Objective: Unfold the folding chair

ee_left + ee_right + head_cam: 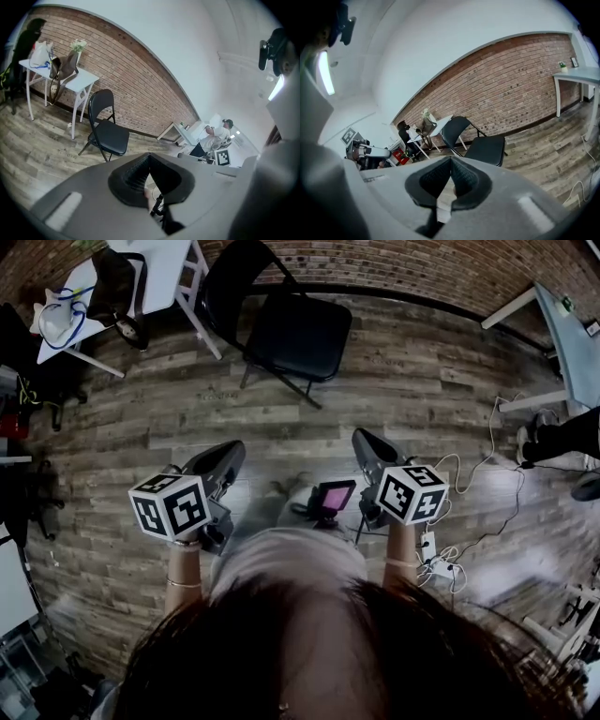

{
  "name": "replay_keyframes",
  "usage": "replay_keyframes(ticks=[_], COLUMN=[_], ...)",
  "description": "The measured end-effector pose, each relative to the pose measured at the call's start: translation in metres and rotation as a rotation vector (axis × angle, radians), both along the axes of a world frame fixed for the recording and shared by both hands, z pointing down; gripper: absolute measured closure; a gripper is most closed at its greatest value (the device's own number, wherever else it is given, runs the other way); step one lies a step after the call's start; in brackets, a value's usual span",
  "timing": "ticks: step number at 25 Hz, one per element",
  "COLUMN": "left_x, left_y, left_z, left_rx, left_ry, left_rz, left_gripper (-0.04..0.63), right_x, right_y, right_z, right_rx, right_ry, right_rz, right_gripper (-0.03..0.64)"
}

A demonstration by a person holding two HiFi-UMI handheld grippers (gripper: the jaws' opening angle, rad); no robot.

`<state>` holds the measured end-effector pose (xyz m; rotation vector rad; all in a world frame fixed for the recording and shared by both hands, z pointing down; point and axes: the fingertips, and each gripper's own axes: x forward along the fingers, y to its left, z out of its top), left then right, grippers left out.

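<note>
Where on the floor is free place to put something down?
Bare: the floor in front of the chair, and between the chair and the right table. Crowded: cables at the right, bags on the left table.

The person is wearing a pale grey top that is leaving the forearms bare, and a thin band is circling each wrist. The left tool and the right tool are showing smooth grey moulded shells. Each is carrying a white cube printed with black square markers. Black ribbed pads are lining the jaw tips inside a rounded black surround.
</note>
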<state>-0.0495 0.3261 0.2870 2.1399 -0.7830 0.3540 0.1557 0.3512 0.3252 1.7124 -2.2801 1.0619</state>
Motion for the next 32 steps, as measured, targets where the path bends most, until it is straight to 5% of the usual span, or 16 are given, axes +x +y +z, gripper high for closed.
replay_keyframes(ticks=[9, 23, 32], left_x=[0.01, 0.032, 0.041], left_y=[-0.003, 0.006, 0.012], left_z=[-0.027, -0.062, -0.061], left_rx=[0.036, 0.024, 0.047], left_ry=[0.035, 0.295, 0.283], left_rz=[-0.015, 0.057, 0.09], left_gripper=[0.598, 0.598, 0.598], right_x=[0.006, 0.002, 0.001], right_y=[-0.003, -0.002, 0.004], right_z=[-0.046, -0.041, -0.041], right_rx=[0.093, 0.079, 0.081], right_ry=[0.094, 0.116, 0.102], right_rz=[0.026, -0.004, 0.004], right_gripper=[0.626, 0.625, 0.626])
